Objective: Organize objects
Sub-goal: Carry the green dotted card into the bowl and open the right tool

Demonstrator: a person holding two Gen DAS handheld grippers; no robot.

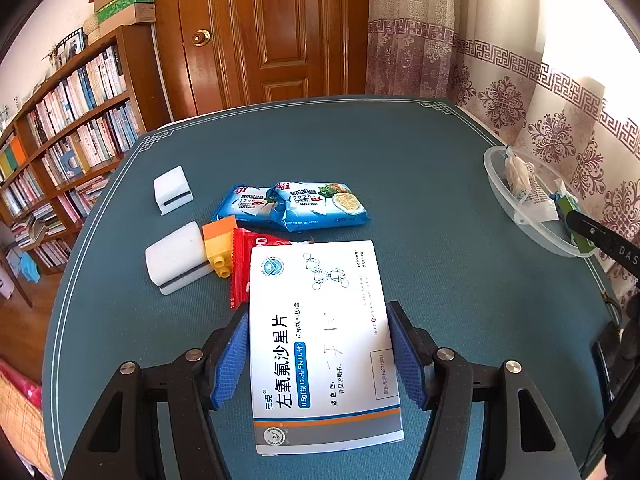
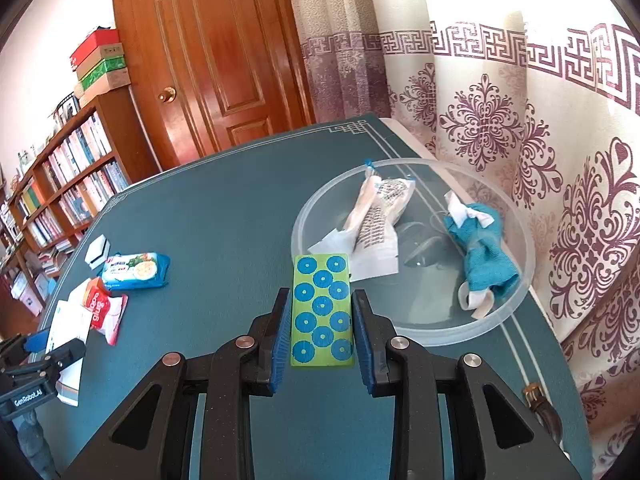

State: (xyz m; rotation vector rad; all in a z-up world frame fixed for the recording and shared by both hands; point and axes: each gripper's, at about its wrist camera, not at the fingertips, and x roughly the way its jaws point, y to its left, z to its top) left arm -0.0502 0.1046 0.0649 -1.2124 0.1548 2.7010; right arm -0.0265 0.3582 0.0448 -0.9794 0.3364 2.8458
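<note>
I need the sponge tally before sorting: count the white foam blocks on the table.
2. One white foam block with a dark stripe sits far left on the teal table mat; the other lies nearer, touching the orange and yellow toy brick. More may be hidden.

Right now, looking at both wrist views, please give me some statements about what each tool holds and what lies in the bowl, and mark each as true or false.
1. The left tool grips a white medicine box. True.
2. The right tool holds a red snack packet. False: it holds a green card with blue dots; the red packet lies on the table.
3. The clear bowl holds a teal cloth and a white patterned packet. True.
4. The blue cracker packs are inside the bowl. False: they lie on the table.
5. The orange and yellow block stands on the bookshelf. False: it sits on the table beside a white sponge.
</note>
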